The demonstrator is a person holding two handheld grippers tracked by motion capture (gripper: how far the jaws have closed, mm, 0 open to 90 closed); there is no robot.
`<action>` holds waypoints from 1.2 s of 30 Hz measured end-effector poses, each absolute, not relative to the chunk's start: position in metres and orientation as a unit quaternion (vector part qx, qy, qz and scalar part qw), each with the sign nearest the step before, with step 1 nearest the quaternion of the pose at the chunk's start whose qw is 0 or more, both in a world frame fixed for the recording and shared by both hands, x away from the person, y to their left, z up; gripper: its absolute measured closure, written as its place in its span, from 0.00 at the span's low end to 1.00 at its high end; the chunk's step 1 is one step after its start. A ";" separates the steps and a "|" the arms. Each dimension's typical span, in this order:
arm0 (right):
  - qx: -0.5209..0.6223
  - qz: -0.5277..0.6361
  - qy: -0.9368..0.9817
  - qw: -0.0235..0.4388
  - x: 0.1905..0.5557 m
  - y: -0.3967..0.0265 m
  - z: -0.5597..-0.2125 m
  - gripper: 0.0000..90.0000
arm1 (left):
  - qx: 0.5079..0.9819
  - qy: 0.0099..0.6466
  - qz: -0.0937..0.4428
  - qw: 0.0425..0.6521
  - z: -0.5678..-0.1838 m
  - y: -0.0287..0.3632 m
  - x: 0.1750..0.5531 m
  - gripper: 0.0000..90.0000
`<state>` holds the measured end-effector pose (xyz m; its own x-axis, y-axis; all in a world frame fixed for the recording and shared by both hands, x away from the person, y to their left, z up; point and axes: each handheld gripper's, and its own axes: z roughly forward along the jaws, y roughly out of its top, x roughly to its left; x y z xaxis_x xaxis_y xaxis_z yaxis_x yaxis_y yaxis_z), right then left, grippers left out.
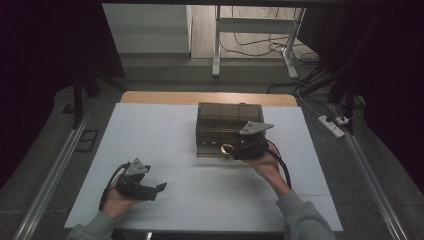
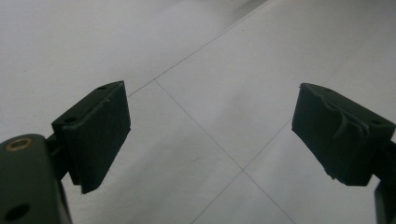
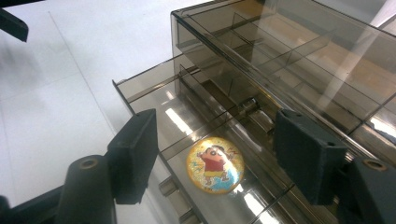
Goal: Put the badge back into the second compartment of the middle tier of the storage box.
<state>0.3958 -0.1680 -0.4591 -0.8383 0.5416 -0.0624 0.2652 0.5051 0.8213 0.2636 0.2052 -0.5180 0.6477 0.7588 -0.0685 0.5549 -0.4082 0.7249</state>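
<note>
Overhead, we see a smoky clear drawer box [image 1: 229, 127] standing past the middle of the white surface [image 1: 165, 130], its lowest drawer [image 1: 216, 148] pulled out toward us. Our right gripper [image 1: 239, 148] sits at that drawer's front edge, over a round yellow badge [image 1: 226, 147] lying in the drawer. Our left gripper [image 1: 159, 188] hovers well apart from the box, nearer to us and to its left. Beyond the box lie a grey floor, white desk legs [image 1: 216, 45] and loose cables [image 1: 260, 50].

From the left gripper view, its fingers [image 2: 95, 135] stand wide apart over bare white sheet.

From the right gripper view, its fingers [image 3: 135, 154] are apart, holding nothing; the cartoon badge [image 3: 215, 164] lies flat in the drawer's front compartment between them. Box dividers [image 3: 261, 56] rise behind it.
</note>
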 end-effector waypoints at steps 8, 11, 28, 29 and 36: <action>0.230 0.439 0.854 0.156 0.388 -0.179 -0.460 0.30 | 0.827 0.397 0.133 0.375 -0.519 0.206 0.265 0.13; 0.233 0.440 0.853 0.157 0.386 -0.182 -0.460 0.30 | 0.826 0.398 0.131 0.378 -0.519 0.207 0.264 0.13; 0.241 0.445 0.844 0.175 0.369 -0.213 -0.459 0.29 | 0.825 0.399 0.126 0.380 -0.520 0.207 0.265 0.13; 0.242 0.448 0.843 0.175 0.368 -0.214 -0.460 0.29 | 0.825 0.399 0.126 0.381 -0.520 0.207 0.265 0.13; 0.243 0.445 0.843 0.182 0.363 -0.219 -0.461 0.29 | 0.824 0.399 0.124 0.382 -0.520 0.207 0.265 0.13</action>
